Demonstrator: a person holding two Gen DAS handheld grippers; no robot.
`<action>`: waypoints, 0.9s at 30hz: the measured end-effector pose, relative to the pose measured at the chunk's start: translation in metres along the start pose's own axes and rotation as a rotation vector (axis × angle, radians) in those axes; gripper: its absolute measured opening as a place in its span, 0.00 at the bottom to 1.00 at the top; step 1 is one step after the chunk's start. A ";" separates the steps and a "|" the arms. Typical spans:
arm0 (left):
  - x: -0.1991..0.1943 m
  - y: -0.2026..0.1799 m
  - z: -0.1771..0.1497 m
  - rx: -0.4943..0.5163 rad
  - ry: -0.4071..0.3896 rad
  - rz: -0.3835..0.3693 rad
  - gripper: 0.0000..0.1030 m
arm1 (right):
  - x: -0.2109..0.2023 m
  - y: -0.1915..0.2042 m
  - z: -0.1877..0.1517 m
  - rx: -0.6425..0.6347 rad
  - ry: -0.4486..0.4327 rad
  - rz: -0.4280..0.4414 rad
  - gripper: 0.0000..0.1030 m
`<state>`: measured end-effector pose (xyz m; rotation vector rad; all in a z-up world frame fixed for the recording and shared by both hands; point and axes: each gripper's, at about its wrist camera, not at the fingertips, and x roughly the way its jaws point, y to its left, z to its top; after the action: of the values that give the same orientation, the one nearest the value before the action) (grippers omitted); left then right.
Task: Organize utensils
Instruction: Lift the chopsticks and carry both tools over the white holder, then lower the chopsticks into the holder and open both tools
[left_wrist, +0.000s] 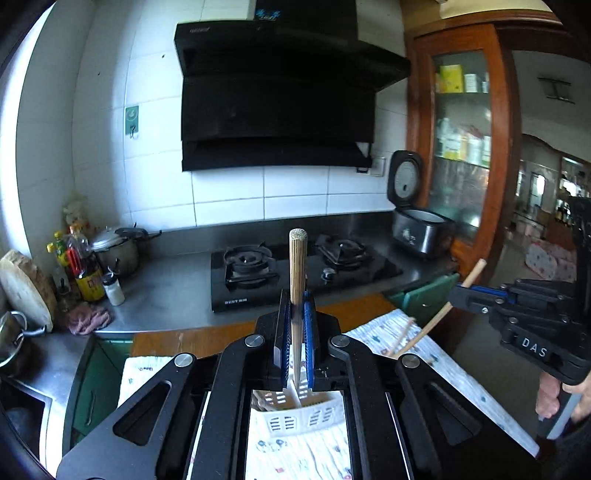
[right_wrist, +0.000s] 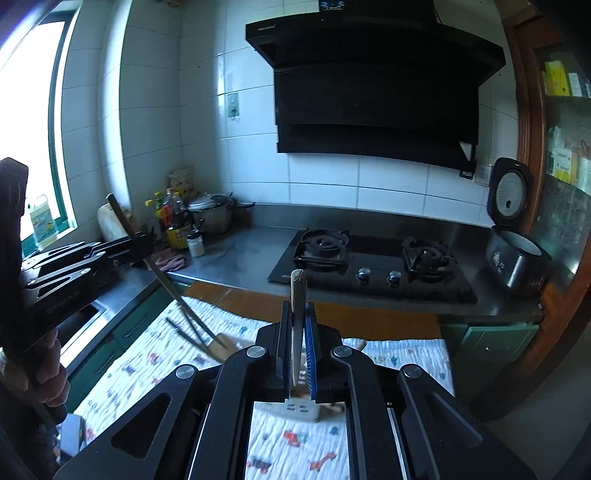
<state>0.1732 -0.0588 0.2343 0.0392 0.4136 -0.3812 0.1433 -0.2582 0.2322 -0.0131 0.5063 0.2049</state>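
My left gripper (left_wrist: 297, 295) is shut on a wooden chopstick (left_wrist: 297, 266) that stands upright between the blue pads, its lower end over a white slotted utensil holder (left_wrist: 295, 417) on a patterned cloth (left_wrist: 306, 458). My right gripper (right_wrist: 297, 306) is shut on another chopstick (right_wrist: 297, 291), also upright above the holder (right_wrist: 295, 410). In the left wrist view the right gripper (left_wrist: 463, 293) shows at the right with its chopstick (left_wrist: 436, 317) slanted down toward the cloth. In the right wrist view the left gripper (right_wrist: 142, 245) shows at the left with its chopstick (right_wrist: 166, 280). More chopsticks (right_wrist: 188, 336) lie on the cloth.
A steel counter carries a black gas hob (left_wrist: 295, 269), an open rice cooker (left_wrist: 421, 229), a pot (left_wrist: 114, 247), sauce bottles (left_wrist: 83, 266) and a rag (left_wrist: 90, 319). A black range hood (left_wrist: 280, 96) hangs above. A wooden glass cabinet (left_wrist: 465, 147) stands at the right.
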 end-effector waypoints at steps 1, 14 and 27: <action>0.007 0.003 -0.001 -0.008 0.010 0.003 0.05 | 0.005 -0.001 0.000 0.005 0.007 0.001 0.07; 0.074 0.034 -0.044 -0.079 0.159 0.030 0.05 | 0.075 -0.010 -0.034 0.035 0.127 0.006 0.07; 0.091 0.037 -0.068 -0.085 0.233 0.025 0.05 | 0.099 -0.014 -0.058 0.069 0.190 0.017 0.07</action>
<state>0.2376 -0.0492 0.1346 0.0061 0.6589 -0.3353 0.2032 -0.2560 0.1330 0.0390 0.7028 0.2036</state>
